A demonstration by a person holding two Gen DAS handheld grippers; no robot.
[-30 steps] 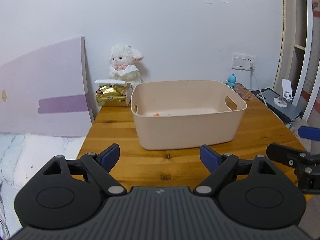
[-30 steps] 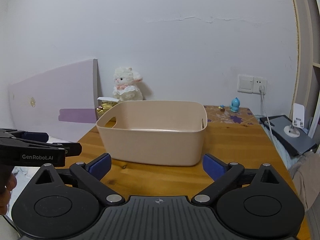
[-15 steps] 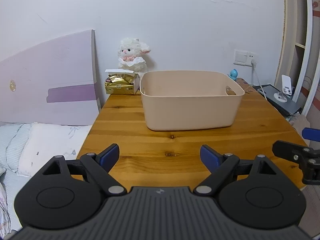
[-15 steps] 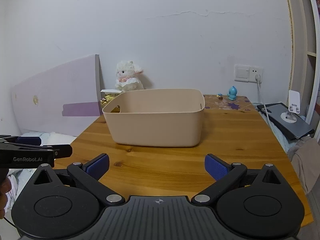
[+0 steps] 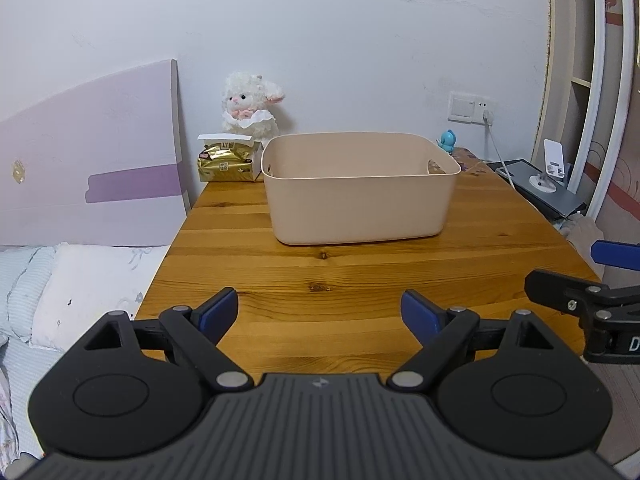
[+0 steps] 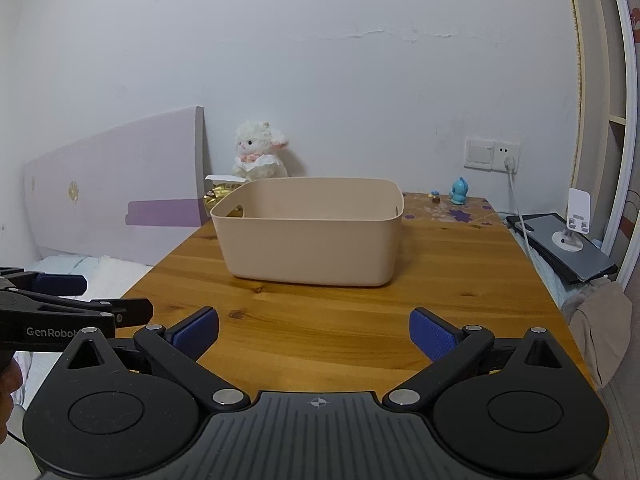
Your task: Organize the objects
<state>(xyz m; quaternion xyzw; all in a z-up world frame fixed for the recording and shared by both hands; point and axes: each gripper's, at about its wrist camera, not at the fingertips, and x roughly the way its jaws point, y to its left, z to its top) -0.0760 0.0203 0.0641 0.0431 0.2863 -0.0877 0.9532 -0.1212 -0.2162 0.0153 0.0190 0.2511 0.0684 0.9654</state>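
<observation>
Both grippers pulled back from bin (image 5: 360, 204) | left gripper (image 5: 320, 312), right gripper (image 6: 314, 330) wide, empty | bin looks light, stiff; grasp rim or handle slot

We see a wooden table (image 5: 360, 280) with knotted planks. A beige bin (image 5: 360, 192) stands at its centre. At 11 o'clock sit a gold packet (image 5: 226, 166) and a plush lamb (image 5: 250, 110). At 1 o'clock stands a blue figurine (image 5: 449, 141) on a purple-flowered patch (image 6: 452, 212).

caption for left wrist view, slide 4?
Open left gripper hovers over wooden table, facing beige bin; plush lamb behind.
</observation>
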